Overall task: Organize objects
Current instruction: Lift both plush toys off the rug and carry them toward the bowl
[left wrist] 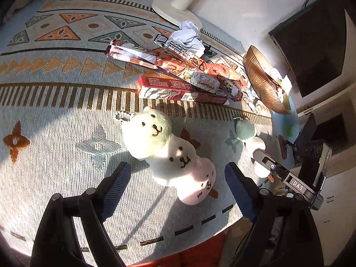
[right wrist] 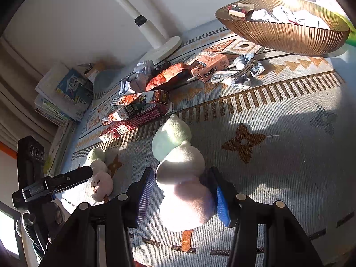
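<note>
Left gripper: fingers standing spread, released, plush toy lying between them untouched.
Right gripper: seemingly pinching a second plush, contact partly shadowed.

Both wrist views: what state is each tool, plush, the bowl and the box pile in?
left tool: open, astride face-up plush, pads clear
right tool: shut on face-down plush
face-up plush: lying on rug, free
face-down plush: lying on rug, gripped
bowl: upright, holds crumpled paper
boxes: piled flat on rug
</note>
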Motion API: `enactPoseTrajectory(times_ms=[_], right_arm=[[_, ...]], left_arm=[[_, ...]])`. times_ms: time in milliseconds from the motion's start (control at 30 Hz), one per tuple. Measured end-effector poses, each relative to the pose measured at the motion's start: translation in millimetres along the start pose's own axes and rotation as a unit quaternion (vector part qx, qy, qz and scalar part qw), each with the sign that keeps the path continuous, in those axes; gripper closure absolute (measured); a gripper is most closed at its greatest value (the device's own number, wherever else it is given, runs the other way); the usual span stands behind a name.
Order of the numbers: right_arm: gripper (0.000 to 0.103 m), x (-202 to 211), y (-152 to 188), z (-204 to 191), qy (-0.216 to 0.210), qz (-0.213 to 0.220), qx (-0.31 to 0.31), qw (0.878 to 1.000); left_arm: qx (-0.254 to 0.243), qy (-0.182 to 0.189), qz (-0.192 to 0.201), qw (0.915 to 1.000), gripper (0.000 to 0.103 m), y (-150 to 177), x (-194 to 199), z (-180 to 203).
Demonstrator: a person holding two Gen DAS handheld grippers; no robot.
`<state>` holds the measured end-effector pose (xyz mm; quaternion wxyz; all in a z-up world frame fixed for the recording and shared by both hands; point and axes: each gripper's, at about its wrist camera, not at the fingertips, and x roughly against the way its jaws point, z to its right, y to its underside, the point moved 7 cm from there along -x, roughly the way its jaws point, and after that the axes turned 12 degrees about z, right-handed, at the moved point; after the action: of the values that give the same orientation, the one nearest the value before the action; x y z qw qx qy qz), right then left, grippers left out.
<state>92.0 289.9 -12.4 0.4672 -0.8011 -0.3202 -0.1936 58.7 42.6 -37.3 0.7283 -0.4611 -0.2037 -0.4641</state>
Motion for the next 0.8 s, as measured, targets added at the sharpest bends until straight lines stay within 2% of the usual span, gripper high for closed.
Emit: enactPoseTrajectory(times_ms=[67, 133, 200, 233, 267, 300, 333, 367, 400, 433, 500, 567, 733, 800], right_arm=[[0.053, -0.3, 0.0, 0.0, 0.002, 0.002, 0.000, 1.000], [0.053, -0.3, 0.2, -1.9, 0.009, 0.003, 0.005, 1.000], [0.053, -0.7, 0.9, -4.0, 0.017, 0.004, 0.014, 1.000], [0.053, -0.8, 1.4, -5.0, 0.021, 0.005, 0.021, 1.000], [0.053, -1.3, 2.1, -6.2, 0.025, 0.005, 0.031, 0.999], [0.053, -1.6, 2.7, -7.6, 0.028, 0.004, 0.041, 0.999], [0.053, -1.9, 3.6, -8.6, 0.030, 0.003, 0.051, 0.998], [0.050, -2.5, 4.1, -9.4, 0.030, 0.000, 0.059, 0.998], [0.046, -3.0, 4.4, -10.6, 0.028, -0.003, 0.064, 0.998], [0.043, -3.7, 4.6, -11.7, 0.024, -0.004, 0.065, 0.998], [0.036, -5.9, 3.8, -13.7, 0.022, -0.004, 0.063, 0.998], [0.036, -8.3, 4.9, -17.2, 0.038, -0.005, 0.079, 0.996], [0.041, -14.6, 14.1, -28.4, 0.113, 0.003, 0.161, 0.980], [0.053, -15.5, 15.1, -28.1, 0.146, 0.010, 0.189, 0.971]], left_arm=[[-0.016, -0.043, 0.041, 0.9981, 0.017, -1.9, -2.4, 8.2], [-0.027, -0.083, 0.065, 0.9941, 0.017, -1.0, -11.2, 16.6], [-0.072, -0.137, 0.078, 0.9849, 0.018, 1.5, -20.0, 26.8], [-0.102, -0.159, 0.080, 0.9788, 0.020, 3.1, -23.9, 30.9], [-0.128, -0.174, 0.082, 0.9729, 0.030, 4.1, -25.5, 34.1], [-0.145, -0.171, 0.082, 0.9710, 0.034, 4.8, -26.1, 37.8], [-0.154, -0.156, 0.077, 0.9726, 0.037, 5.4, -24.5, 39.5], [-0.163, -0.133, 0.071, 0.9750, 0.046, 5.7, -21.3, 40.8], [-0.178, -0.112, 0.068, 0.9754, 0.050, 5.4, -17.7, 41.7], [-0.196, -0.100, 0.069, 0.9731, 0.050, 5.9, -12.1, 41.5], [-0.231, -0.106, 0.071, 0.9645, 0.050, 5.2, -3.9, 36.7], [-0.235, -0.102, 0.068, 0.9642, 0.050, 6.1, -0.2, 30.1], [-0.213, -0.064, 0.070, 0.9725, 0.050, 11.3, 1.6, 33.9], [-0.216, -0.054, 0.076, 0.9720, 0.050, 7.7, 3.6, 42.3]])
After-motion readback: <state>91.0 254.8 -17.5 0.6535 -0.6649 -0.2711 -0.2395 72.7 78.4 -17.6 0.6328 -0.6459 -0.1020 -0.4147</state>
